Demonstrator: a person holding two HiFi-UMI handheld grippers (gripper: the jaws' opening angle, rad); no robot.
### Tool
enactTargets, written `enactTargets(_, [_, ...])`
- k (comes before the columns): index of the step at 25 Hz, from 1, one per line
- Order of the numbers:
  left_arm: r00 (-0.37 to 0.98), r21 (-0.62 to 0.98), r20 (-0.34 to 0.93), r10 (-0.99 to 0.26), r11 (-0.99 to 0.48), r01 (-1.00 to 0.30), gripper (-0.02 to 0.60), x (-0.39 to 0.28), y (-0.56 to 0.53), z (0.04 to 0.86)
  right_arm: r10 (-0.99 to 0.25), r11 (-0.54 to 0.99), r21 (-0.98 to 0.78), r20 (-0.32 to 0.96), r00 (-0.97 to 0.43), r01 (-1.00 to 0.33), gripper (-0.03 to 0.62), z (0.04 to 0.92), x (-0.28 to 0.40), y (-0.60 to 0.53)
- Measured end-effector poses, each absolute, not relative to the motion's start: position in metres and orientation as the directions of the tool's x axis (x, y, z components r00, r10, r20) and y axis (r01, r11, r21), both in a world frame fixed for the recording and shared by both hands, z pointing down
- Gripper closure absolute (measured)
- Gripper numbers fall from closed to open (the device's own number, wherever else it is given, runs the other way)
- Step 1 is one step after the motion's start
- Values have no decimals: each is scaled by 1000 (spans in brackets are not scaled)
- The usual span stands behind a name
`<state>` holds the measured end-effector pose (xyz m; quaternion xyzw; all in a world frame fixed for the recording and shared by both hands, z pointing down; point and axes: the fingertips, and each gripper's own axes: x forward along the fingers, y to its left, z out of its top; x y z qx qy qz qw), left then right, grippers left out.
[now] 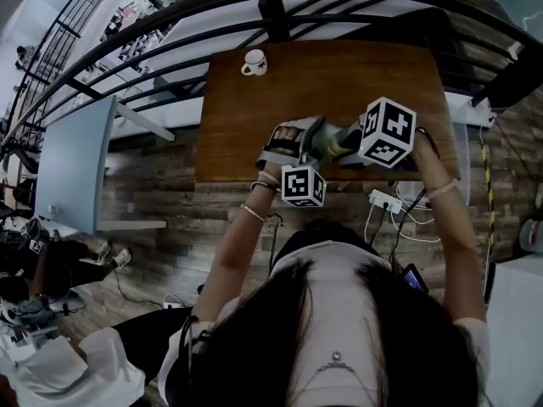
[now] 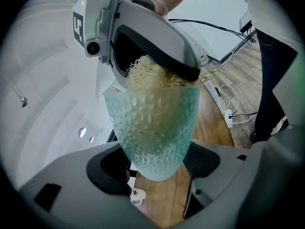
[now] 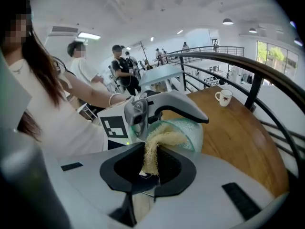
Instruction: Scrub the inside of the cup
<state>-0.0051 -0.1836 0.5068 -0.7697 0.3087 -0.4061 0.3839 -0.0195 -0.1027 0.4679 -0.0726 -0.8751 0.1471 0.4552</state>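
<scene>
Scene: A person stands at a wooden worktop (image 1: 356, 75) with a gripper in each hand, the two brought together over its near edge.
Cup: A pale green, dimpled cup (image 2: 152, 128) is held in the air, clear of the worktop, its mouth tipped towards the other gripper.
Left gripper: The left gripper (image 2: 157, 168) has its jaws set wide and clamped on the cup's lower body, near the base.
Right gripper: The right gripper (image 3: 147, 168) has its jaws nearly together, pinching one end of a straw-coloured fibrous scrub pad (image 3: 155, 149).
Contact: The pad's free end reaches into the cup's mouth and lies against the inner wall.
Stage: The scrubbing looks to be under way; how much of the inside is done cannot be told.
Handling, cup: It looks like glass, so probably stiff, breakable and slick when wet. The dimples should help the jaws bite. The low hold suits it, since it leaves the rim open.
Handling, pad: It looks light, soft and springy. Gripped at one end it will likely bend instead of pushing, so firm scrubbing may call for a hold nearer the working tuft.
Risk: Hard side pressure could twist the cup in the jaws.
Background: A white mug (image 1: 254, 62) stands at the worktop's far edge, well apart.
</scene>
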Motion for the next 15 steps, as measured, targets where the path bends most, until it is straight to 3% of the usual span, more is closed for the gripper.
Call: enactTargets(15, [476,-836,402,-782,-526,-159,239,-1,-177,513,161,984,-178,898,-409,-3,513,486,-1,-106])
